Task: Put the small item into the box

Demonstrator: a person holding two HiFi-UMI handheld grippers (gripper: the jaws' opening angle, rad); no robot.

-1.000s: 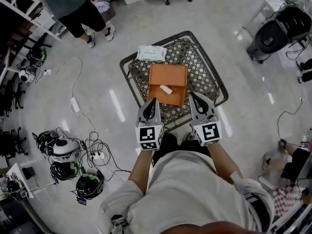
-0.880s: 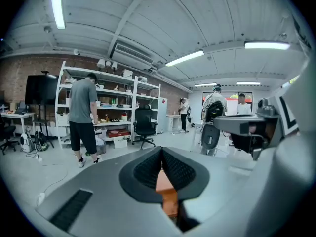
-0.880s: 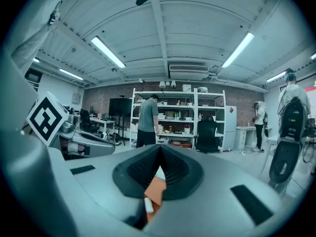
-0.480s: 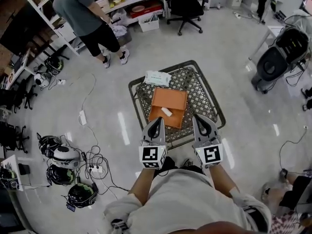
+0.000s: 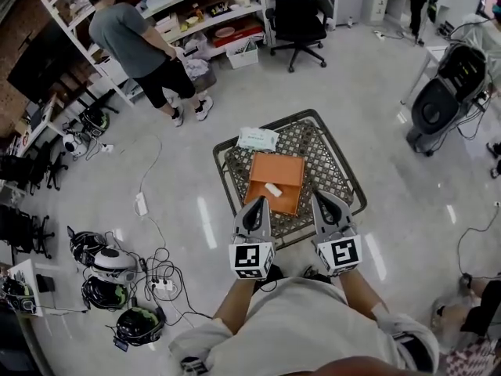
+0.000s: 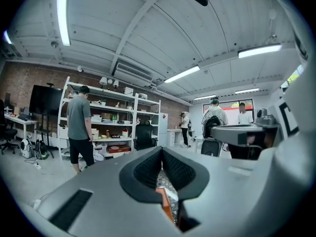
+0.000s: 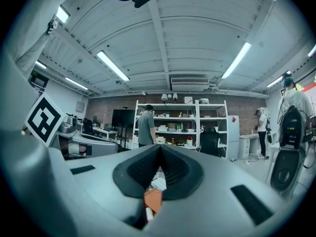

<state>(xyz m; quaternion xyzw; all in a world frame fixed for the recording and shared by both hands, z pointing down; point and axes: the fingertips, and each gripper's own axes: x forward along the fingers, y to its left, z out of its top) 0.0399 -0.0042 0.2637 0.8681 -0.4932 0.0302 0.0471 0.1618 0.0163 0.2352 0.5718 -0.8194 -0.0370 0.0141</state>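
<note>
An open orange box [image 5: 274,180] lies on a wire mesh table [image 5: 333,159], and a small white item [image 5: 273,189] rests inside it. My left gripper [image 5: 257,201] is shut and empty, its tips just short of the box's near left corner. My right gripper [image 5: 322,197] is also shut and empty, to the right of the box's near edge. In the left gripper view, a sliver of the orange box [image 6: 165,204] shows below the closed left gripper [image 6: 161,149]. In the right gripper view, the box [image 7: 154,198] and white item [image 7: 148,214] show beneath the right gripper [image 7: 159,147].
A white packet [image 5: 257,138] lies at the table's far edge. A person [image 5: 137,41] stands at shelves at the back left. An office chair [image 5: 297,10] is behind the table. Helmets and cables [image 5: 109,269] litter the floor at left. A black machine [image 5: 450,81] stands at right.
The head view has tilted up and drawn back, so the table and box look smaller and more of the room shows. Both grippers stay shut near the box's near edge.
</note>
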